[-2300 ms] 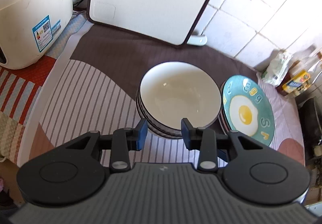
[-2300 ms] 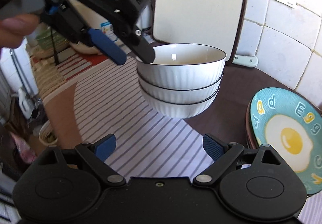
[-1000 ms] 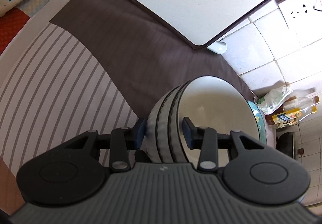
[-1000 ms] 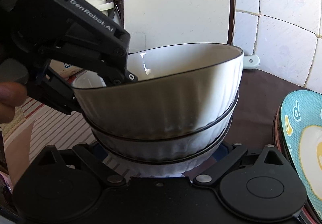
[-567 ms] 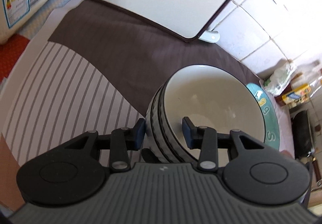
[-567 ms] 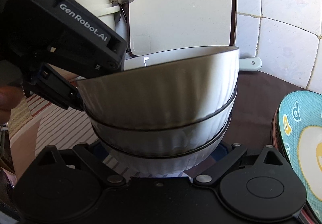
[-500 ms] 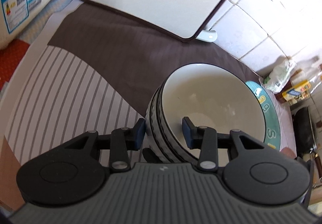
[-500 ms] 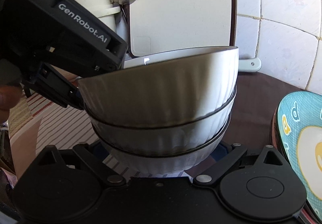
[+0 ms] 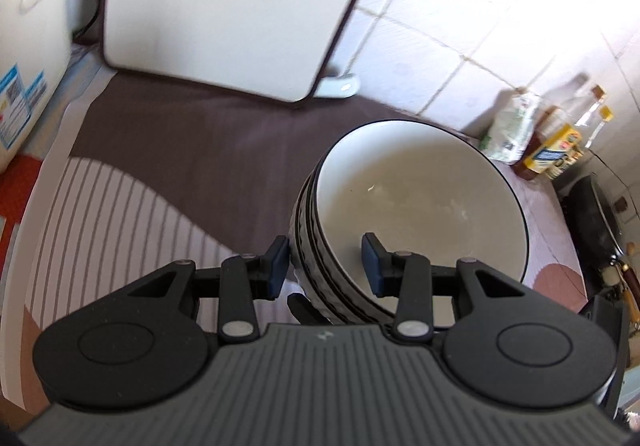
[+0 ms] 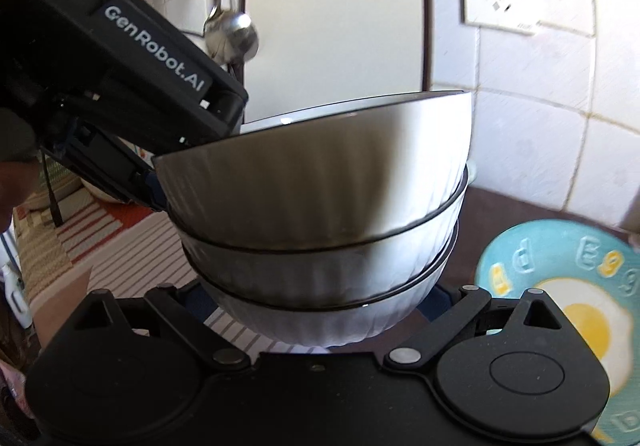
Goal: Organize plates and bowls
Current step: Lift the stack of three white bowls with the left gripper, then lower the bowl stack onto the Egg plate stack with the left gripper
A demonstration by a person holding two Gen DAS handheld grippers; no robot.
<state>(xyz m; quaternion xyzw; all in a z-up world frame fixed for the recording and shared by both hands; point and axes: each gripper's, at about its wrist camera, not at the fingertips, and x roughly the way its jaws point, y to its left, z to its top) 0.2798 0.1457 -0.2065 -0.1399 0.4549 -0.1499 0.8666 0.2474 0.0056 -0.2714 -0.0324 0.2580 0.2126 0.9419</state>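
The worktop, under its brown and striped cloth, lies further below the stack of bowls than a second ago. Then the three nested white bowls were tipped hard to one side. Now they sit nearly level, held in the air near the tiled wall and above the cloth.

The left claw is clamped on the near left edge of the stack, one blue pad outside the ribbed walls and one inside the top bowl, as it was a second ago. In the right wrist view its black body reads "GenRobot.AI".

The right claw reaches under the bottom bowl. Its tips are hidden by the bowl, so I cannot tell whether it grips or stands open.

The blue plate with a fried egg and raised letters, "E", "G" and "G" among them, lies on the cloth to the right of the stack and shows more fully than before.

Far right in the left wrist view stand bottles with yellow labels too blurred to read. A white appliance at far left carries a blue sticker, also unreadable.
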